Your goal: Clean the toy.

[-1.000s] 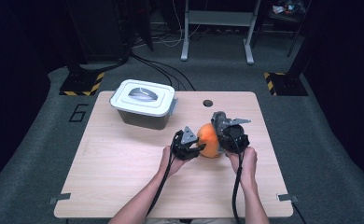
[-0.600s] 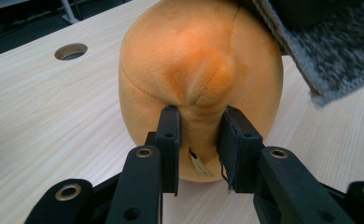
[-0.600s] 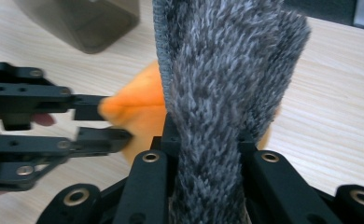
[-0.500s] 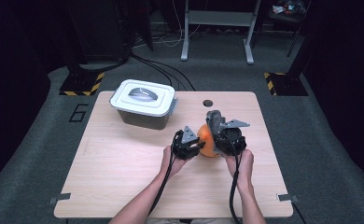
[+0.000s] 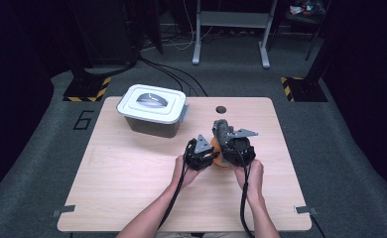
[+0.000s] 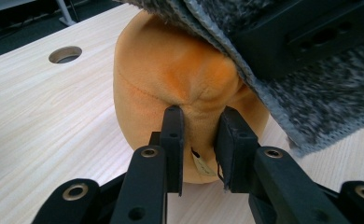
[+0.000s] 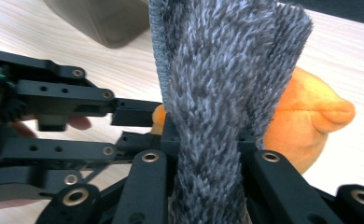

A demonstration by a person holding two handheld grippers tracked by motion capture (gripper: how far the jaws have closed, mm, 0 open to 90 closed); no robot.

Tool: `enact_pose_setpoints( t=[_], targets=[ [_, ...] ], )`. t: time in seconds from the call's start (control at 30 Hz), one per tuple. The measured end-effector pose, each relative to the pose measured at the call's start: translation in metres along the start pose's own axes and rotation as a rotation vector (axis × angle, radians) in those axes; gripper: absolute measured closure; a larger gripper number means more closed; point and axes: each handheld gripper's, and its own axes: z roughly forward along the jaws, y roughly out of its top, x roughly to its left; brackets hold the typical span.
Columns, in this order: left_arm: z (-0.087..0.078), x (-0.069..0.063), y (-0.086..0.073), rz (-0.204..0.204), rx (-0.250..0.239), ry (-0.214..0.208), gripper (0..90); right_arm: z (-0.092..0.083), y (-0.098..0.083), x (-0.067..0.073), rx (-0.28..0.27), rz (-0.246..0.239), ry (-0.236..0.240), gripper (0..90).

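Observation:
An orange plush toy (image 5: 215, 147) stands on the wooden table (image 5: 132, 173) between my two grippers. My left gripper (image 5: 209, 152) reaches in from its left; its jaws have just been closing and now pinch a fold of the plush (image 6: 161, 70) between the fingertips (image 6: 172, 122). A grey furry cloth (image 5: 220, 128) drapes over the top of the toy. My right gripper (image 5: 226, 141) is shut on that cloth (image 7: 217, 60), which rises between its jaws, with the orange plush (image 7: 306, 116) behind it. The left gripper (image 7: 138, 126) shows at the left of the right gripper view.
A grey box with a white lid (image 5: 154, 109) stands at the table's back left. A round cable hole (image 5: 221, 109) lies just beyond the grippers. Bare wood stretches to the left (image 6: 40, 116) and in front of the hands.
Both hands have stayed nearly where they were. The right gripper and the grey cloth have shifted slightly over the toy, so less orange shows between the grippers in the high view.

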Motion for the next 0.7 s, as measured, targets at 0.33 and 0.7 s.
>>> enact_pose_setpoints(
  t=[0.33, 0.7],
  targets=[
    [0.001, 0.000, -0.001, -0.001, 0.007, 0.000, 78.1, -0.002, -0.001, -0.004, 0.002, 0.001, -0.035, 75.4],
    [0.001, 0.000, -0.002, -0.010, 0.003, 0.002, 78.8, -0.005, -0.004, -0.022, -0.001, 0.029, -0.097, 75.4]
  ],
)
